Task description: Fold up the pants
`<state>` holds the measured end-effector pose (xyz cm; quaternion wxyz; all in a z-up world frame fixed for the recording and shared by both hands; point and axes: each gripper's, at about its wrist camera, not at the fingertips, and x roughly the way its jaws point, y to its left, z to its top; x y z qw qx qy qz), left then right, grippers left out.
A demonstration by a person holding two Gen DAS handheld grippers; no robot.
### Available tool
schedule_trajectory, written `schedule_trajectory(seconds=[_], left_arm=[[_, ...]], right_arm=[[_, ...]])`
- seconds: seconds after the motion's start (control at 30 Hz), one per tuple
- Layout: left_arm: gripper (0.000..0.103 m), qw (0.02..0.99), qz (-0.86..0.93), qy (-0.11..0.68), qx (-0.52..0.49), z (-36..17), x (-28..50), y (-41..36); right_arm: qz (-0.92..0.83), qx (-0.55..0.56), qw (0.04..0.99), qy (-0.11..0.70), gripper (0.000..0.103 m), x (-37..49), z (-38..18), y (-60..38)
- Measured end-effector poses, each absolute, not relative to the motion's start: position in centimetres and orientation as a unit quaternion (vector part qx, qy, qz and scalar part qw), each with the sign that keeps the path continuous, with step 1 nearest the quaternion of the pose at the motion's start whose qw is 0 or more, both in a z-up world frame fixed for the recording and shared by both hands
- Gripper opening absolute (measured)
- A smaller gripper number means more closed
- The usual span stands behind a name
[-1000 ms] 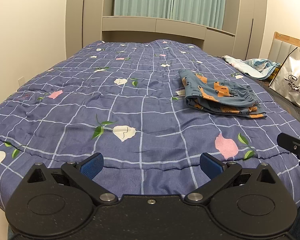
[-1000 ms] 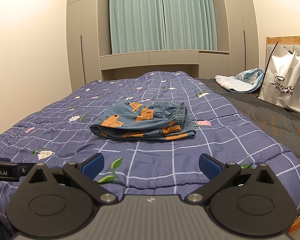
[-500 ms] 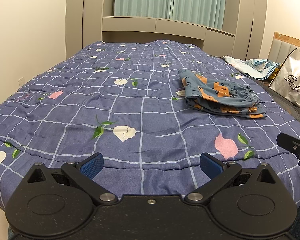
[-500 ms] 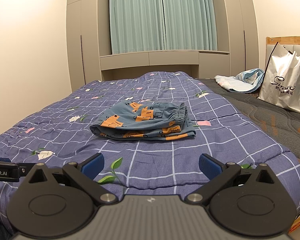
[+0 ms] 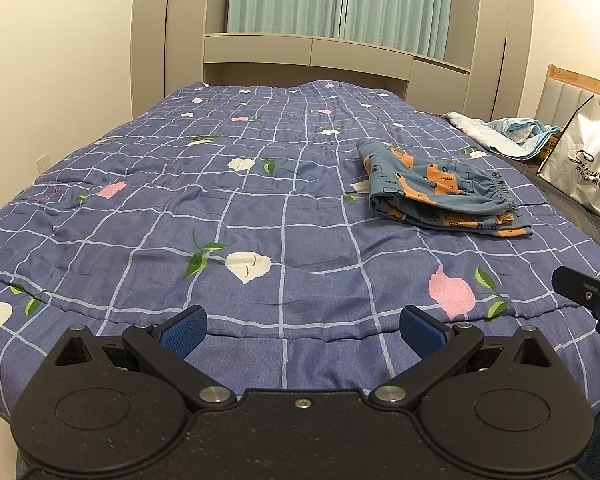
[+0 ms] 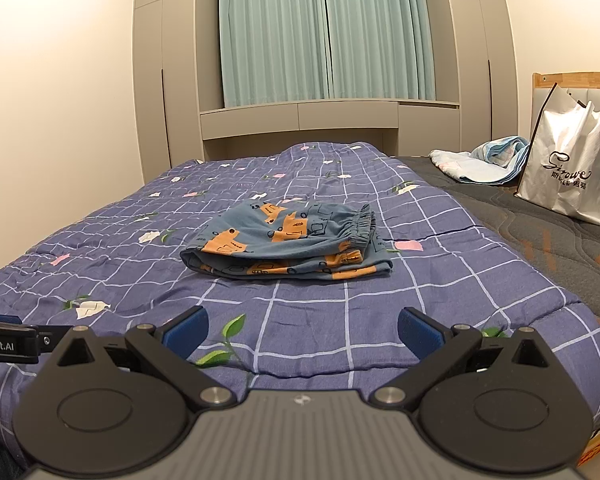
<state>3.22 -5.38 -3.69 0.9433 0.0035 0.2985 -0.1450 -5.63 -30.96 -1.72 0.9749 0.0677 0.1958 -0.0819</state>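
On the bed (image 6: 439, 304) the pants (image 6: 288, 246) are looking folded; you're holding both tongs spread, empty, so just tidy edges.

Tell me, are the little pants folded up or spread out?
Folded. The pants lie as a small stack of layers on the quilt, waistband on top.

White bag (image 5: 587, 168) cut by the frame edge, its small print unreadable.
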Motion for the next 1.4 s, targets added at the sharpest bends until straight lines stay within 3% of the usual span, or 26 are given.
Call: schedule_trajectory(seconds=[1.4], left_arm=[[0.102, 0.941, -0.143, 0.307, 0.004, -3.54, 3.03, -5.42]], right_arm=[[-0.082, 0.068, 0.975, 0.196, 0.103, -5.62, -1.69, -30.93]])
